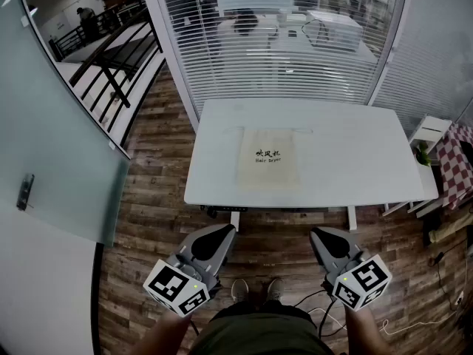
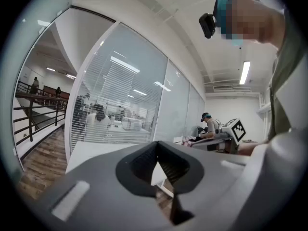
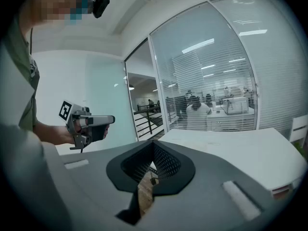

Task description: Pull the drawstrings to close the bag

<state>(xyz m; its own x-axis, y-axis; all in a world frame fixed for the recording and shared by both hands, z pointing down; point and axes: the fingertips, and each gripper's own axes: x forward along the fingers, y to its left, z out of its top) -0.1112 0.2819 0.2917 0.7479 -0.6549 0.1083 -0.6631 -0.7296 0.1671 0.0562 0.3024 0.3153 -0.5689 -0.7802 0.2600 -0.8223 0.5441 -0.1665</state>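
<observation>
A beige drawstring bag with black print lies flat on the white table, its mouth toward the far side. A thin drawstring runs along that top edge. Both grippers hang low by my body, short of the table's near edge and well away from the bag. The left gripper is shut with nothing in it. The right gripper is shut and empty too. The bag does not show in either gripper view.
A glass wall with blinds stands behind the table. A frosted glass partition is at the left. A small white stand and a checkered cloth sit at the right. The floor is wood, with cables on it.
</observation>
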